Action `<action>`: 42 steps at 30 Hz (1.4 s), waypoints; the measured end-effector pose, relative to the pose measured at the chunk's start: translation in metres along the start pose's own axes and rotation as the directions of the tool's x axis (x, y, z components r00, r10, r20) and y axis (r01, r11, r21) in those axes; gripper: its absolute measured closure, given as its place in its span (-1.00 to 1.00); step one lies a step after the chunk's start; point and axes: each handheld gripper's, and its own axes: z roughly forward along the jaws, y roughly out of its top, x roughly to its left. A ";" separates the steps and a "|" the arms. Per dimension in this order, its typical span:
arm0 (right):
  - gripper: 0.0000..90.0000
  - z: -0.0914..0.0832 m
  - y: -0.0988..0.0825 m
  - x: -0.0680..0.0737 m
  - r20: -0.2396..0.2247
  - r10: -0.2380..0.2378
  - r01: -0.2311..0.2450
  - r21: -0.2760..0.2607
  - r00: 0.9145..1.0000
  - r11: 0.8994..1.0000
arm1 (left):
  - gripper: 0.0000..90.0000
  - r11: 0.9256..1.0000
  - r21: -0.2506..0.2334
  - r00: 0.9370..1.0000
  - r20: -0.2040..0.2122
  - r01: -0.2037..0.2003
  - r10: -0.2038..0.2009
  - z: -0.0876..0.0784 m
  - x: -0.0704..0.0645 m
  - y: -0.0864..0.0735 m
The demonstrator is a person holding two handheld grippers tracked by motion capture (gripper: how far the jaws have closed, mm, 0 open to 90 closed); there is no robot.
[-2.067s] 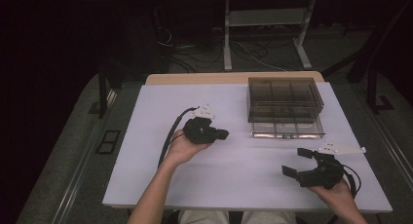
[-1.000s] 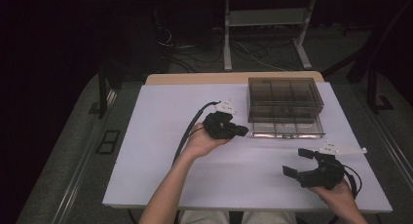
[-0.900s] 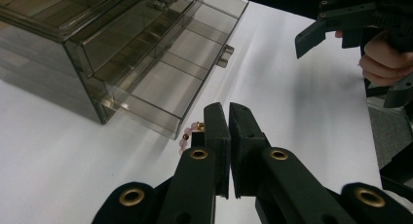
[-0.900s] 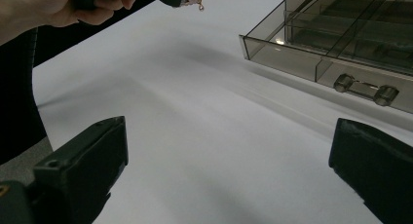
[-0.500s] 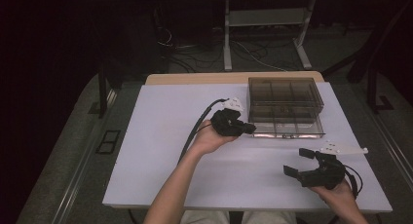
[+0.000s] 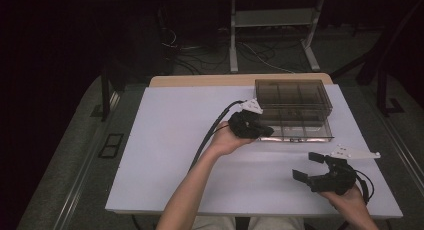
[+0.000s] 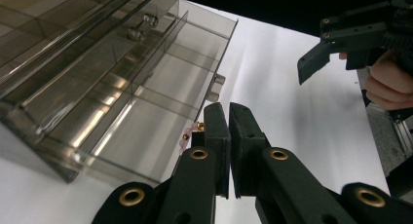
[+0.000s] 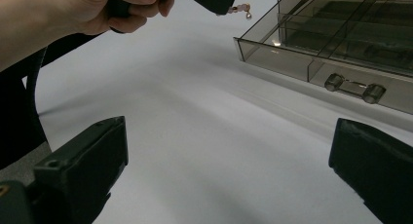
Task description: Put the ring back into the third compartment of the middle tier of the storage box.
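- The left claw [image 6: 266, 132] has its two black jaws pressed almost together, pinching a small piece of jewellery with pinkish beads and gold-coloured links [image 7: 187, 135]; a short end of it sticks out at the side of the jaw tips.
- That claw hangs right at the near left corner of the smoky, see-through plastic organiser box with a pulled-out drawer [image 6: 295, 112], so the beaded piece sits just beside the edge of the open drawer [image 7: 146, 121], above the white desk [image 6: 165, 140].
- The right claw [image 6: 309, 166] is well apart from the box, at the near right of the desk, with its jaws spread wide and nothing between them.
- Most of the jewellery is hidden between the jaws, so I cannot tell whether it is a bracelet, an earring or a bit of chain, nor how long it is.
- In the high view the beaded piece is too small and dark to pick out; the claw's tip merges with the tinted drawer.
- The right gripper view shows the beads and a tiny gold end [image 8: 239, 9] dangling from the tip of the left claw [image 8: 214, 0], with the person's left hand [image 8: 92, 12] cut off at the top edge.
- That view also shows the drawer's clear bar handle [image 8: 354, 87] on its front, which the high view barely gives.
- The left gripper view shows the drawer's inner dividers, and the right claw [image 7: 321, 58] held in a hand farther off.
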 end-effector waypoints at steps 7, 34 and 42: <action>-1.00 0.000 0.000 0.000 0.000 0.001 -0.001 0.003 1.000 1.000 | 0.93 1.000 -0.010 1.000 0.017 0.006 -0.006 0.010 0.003 0.001; -1.00 0.000 0.000 -0.001 -0.003 -0.004 0.004 0.003 1.000 1.000 | 0.93 1.000 -0.005 0.999 0.037 -0.017 0.017 0.033 0.001 0.022; -1.00 0.001 0.000 -0.002 -0.007 0.000 0.000 0.008 1.000 1.000 | 0.93 0.999 -0.025 0.998 0.060 -0.036 0.037 0.046 -0.001 0.029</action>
